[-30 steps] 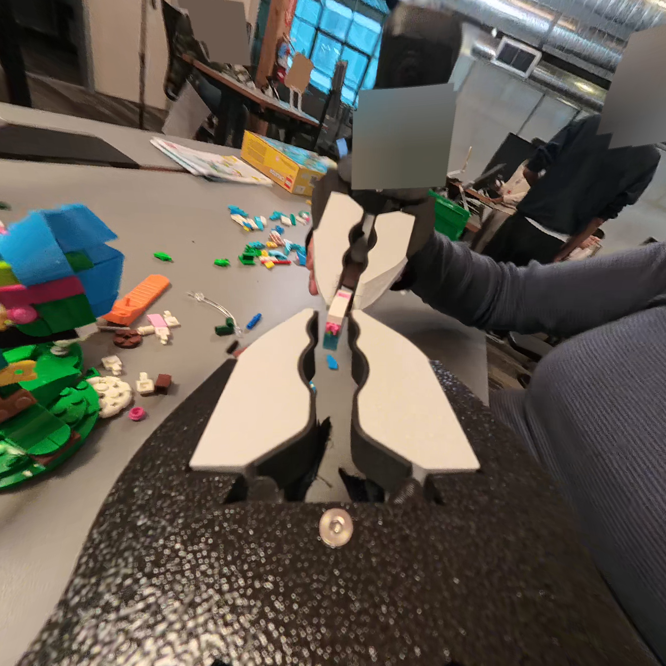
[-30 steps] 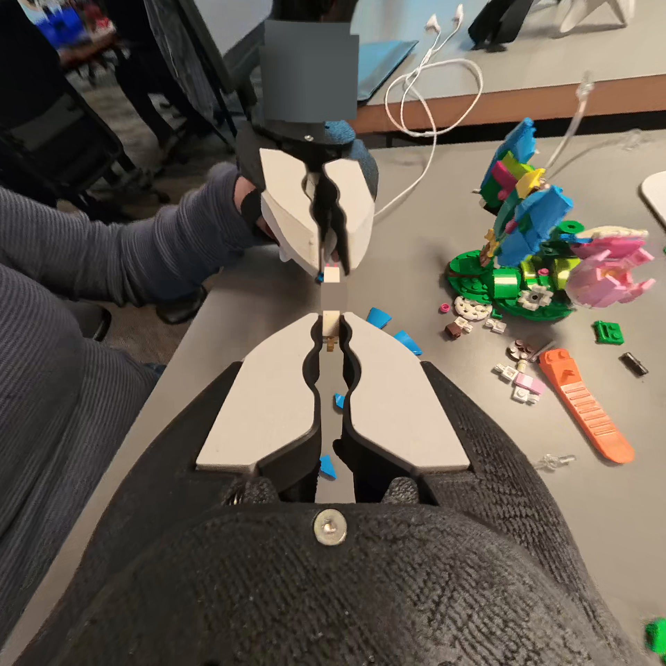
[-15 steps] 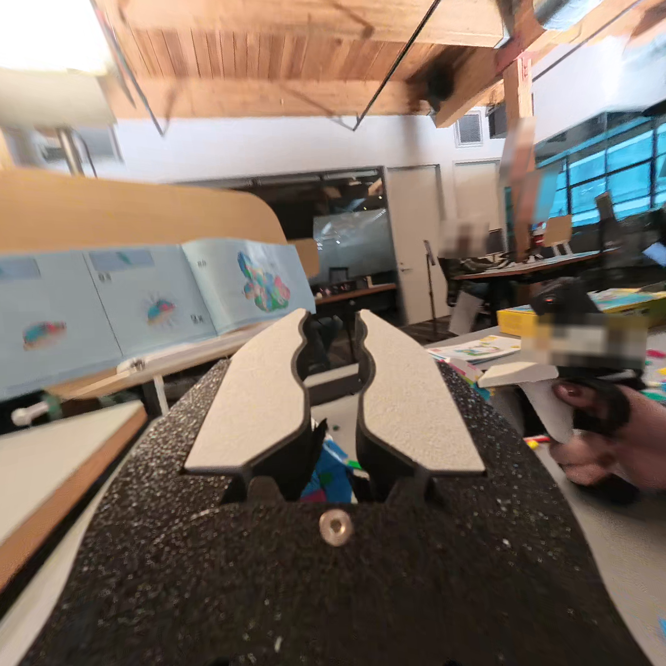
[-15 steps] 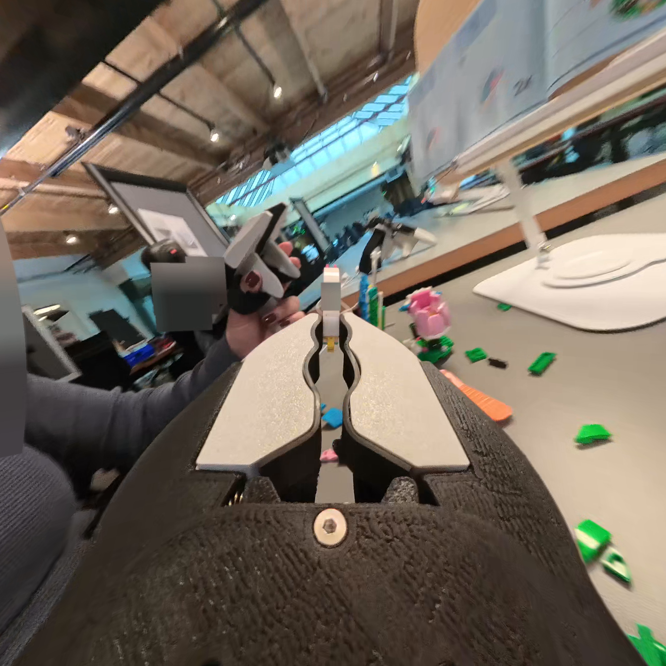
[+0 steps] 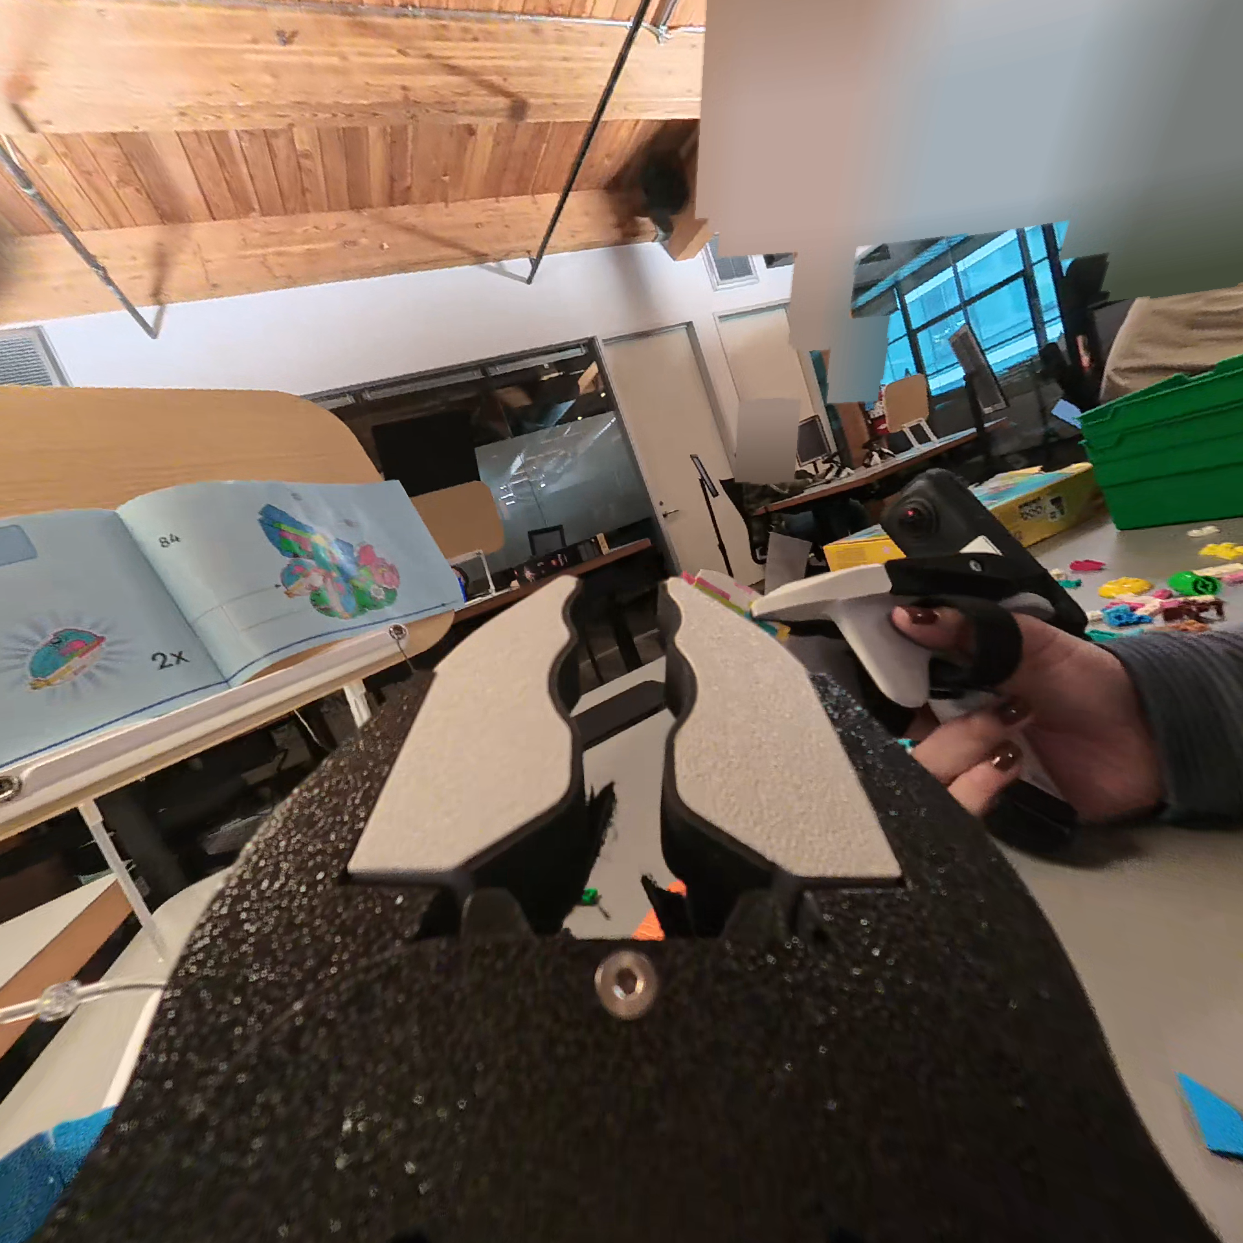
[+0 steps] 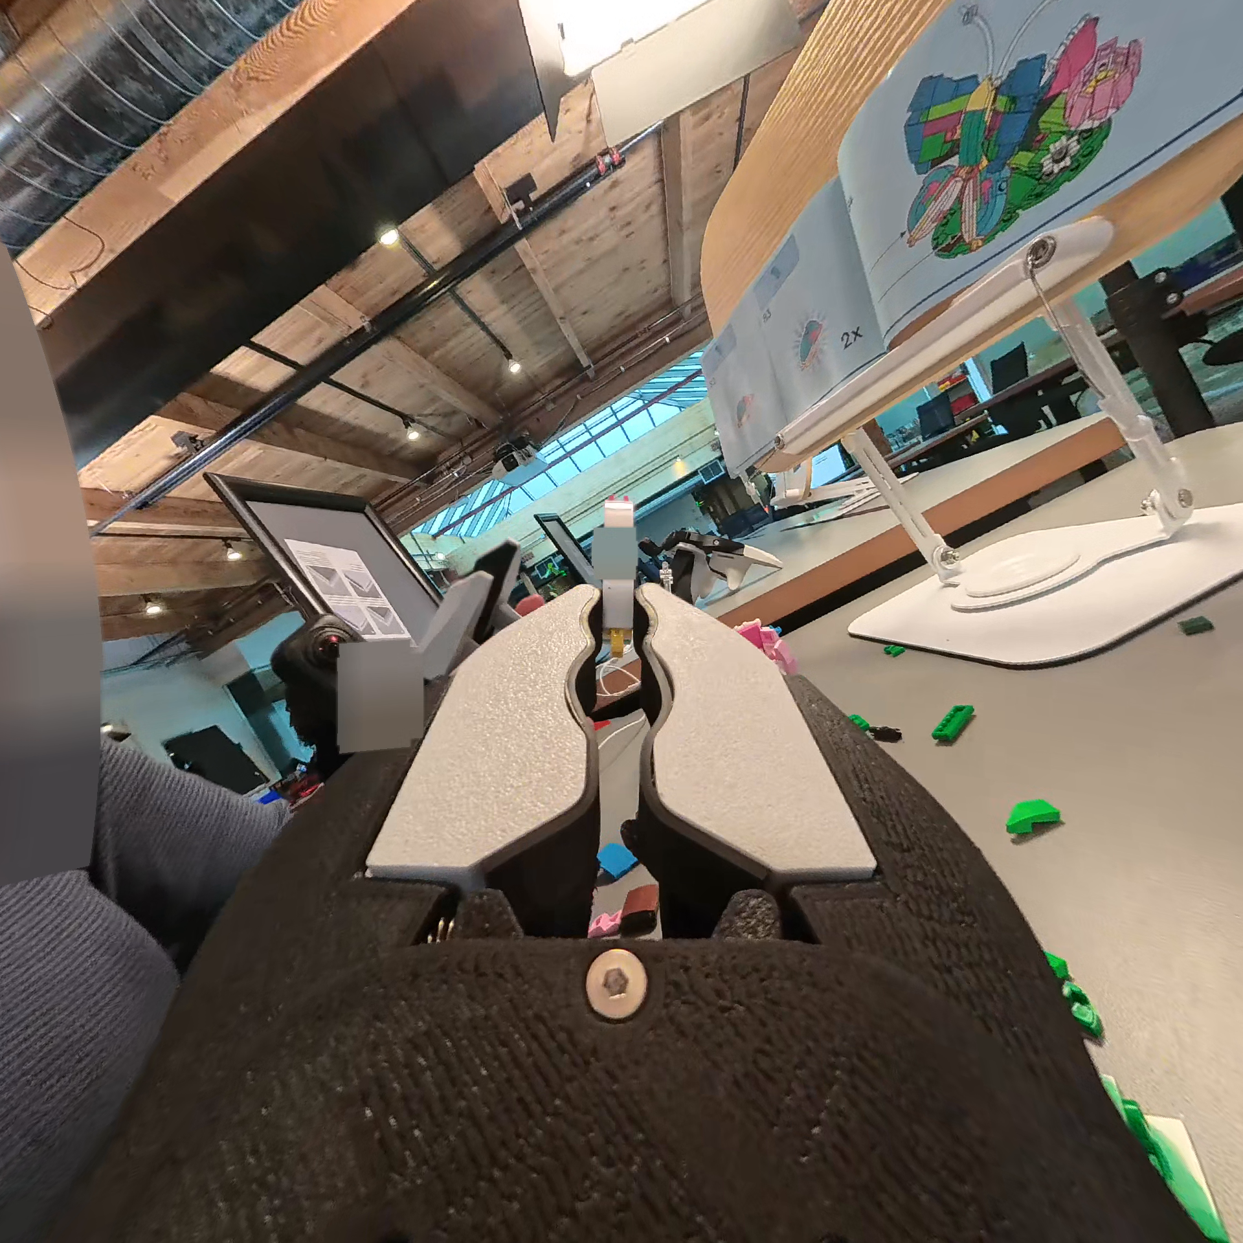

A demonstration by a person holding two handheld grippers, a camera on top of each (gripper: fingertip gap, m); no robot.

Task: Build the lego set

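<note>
My right gripper (image 6: 617, 590) is shut on a small stack of lego pieces (image 6: 618, 519), white with a pink top and a yellow bit low between the jaws. It holds the stack up off the grey table (image 6: 1009, 740). My left gripper (image 5: 623, 592) is open and empty, its jaws a finger-width apart, and tilted up towards the room. The right gripper also shows in the left wrist view (image 5: 834, 598), held in a hand at the right. The left gripper shows in the right wrist view (image 6: 464, 609), left of my fingers. The open instruction booklet (image 5: 202, 605) rests on a stand.
The booklet (image 6: 1009, 168) and its white stand base (image 6: 1022, 605) sit at the right. Loose green bricks (image 6: 952, 721) lie on the table, and a pink flower model (image 6: 770, 642) is behind my fingers. Green bins (image 5: 1170, 464), a yellow box (image 5: 1036, 508) and loose bricks (image 5: 1157, 605) sit far right. Across from one pair of fingers to the other is roughly 9 cm.
A second ago both grippers met tip to tip low over the table. The left let go of its white piece, which now sits on the right's stack. Both grippers have tilted upward.
</note>
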